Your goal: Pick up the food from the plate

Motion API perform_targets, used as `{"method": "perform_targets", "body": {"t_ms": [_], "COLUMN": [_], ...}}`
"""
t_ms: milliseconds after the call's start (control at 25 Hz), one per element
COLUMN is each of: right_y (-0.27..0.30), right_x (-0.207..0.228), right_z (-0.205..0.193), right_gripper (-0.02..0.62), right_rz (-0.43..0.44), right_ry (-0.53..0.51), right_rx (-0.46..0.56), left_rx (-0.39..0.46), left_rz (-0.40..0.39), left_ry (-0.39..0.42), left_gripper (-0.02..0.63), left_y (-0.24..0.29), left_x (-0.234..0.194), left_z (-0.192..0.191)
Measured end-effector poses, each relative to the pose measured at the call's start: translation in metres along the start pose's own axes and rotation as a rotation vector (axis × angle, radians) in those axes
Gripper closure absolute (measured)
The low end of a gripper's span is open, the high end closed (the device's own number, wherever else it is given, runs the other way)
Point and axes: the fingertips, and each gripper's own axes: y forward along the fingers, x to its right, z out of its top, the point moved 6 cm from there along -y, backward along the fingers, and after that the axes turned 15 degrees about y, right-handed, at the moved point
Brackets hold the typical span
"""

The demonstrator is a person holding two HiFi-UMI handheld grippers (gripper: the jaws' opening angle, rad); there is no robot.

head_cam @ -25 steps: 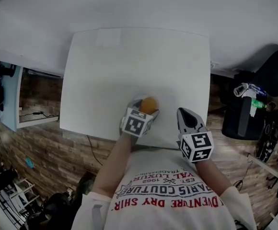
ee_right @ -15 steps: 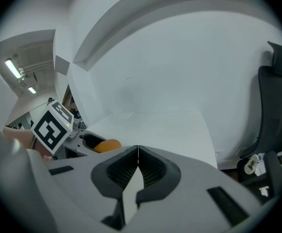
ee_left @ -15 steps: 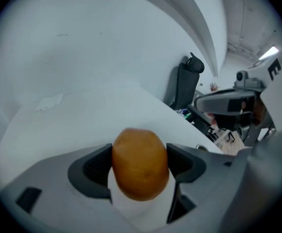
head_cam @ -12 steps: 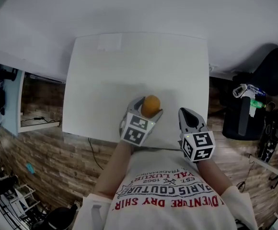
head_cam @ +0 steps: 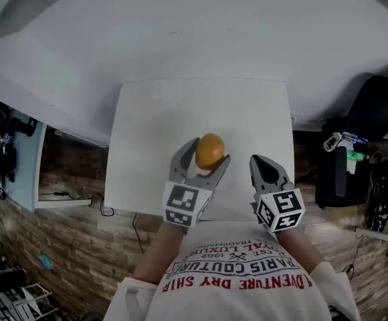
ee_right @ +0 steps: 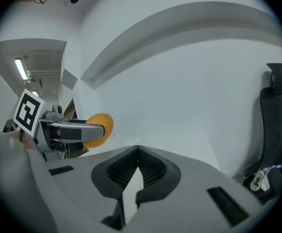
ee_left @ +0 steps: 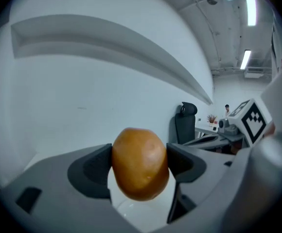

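A round orange-brown piece of food is clamped between the jaws of my left gripper, held up over the near middle of the white table. In the left gripper view the food fills the gap between the dark pads, and a white curved surface that looks like the plate shows just beneath it. My right gripper hovers to the right of the food, near the table's front edge, shut and empty. Its jaws meet at the tips, and the held food is seen off to its left.
A black office chair stands right of the table. Beside it a dark stand carries a bottle and small items. A light-blue shelf sits at the left over the brick-pattern floor. A white wall rises behind the table.
The left gripper has risen with the food in it, away from the table's surface. The right gripper has stayed shut in about the same place.
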Motion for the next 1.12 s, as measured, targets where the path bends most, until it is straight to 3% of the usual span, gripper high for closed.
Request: {"method": "perform_targets", "body": {"t_ms": [160,360,520,760,1120], "right_y": [0.000,0.007,0.011,0.018,0.021], "right_x": [-0.028,-0.049,-0.057,-0.069,-0.069], "right_z": [0.016,0.028,0.035,0.039,0.038], "right_gripper": [0.583,0.583,0.583,0.583,0.583], "right_rz": [0.014,0.006,-0.024,-0.039,-0.061], "right_ry": [-0.068,-0.076,-0.063,-0.059,-0.059], "right_rx": [0.071,0.121,0.162,0.195,0.195], "left_rx": [0.112,0.253,0.303,0.318,0.305], "left_rz": [0.056,0.094,0.155,0.250,0.227], "left_ry": [0.033,0.124,0.107,0.081,0.069], "left_gripper": [0.252,0.252,0.252,0.252,0.252], "left_y": [-0.026,-0.053,-0.069,-0.084,-0.077], "left_x": [-0.026,-0.050,-0.069,-0.095,-0.098], "left_z": [0.022,0.041,0.042,0.027,0.021]}}
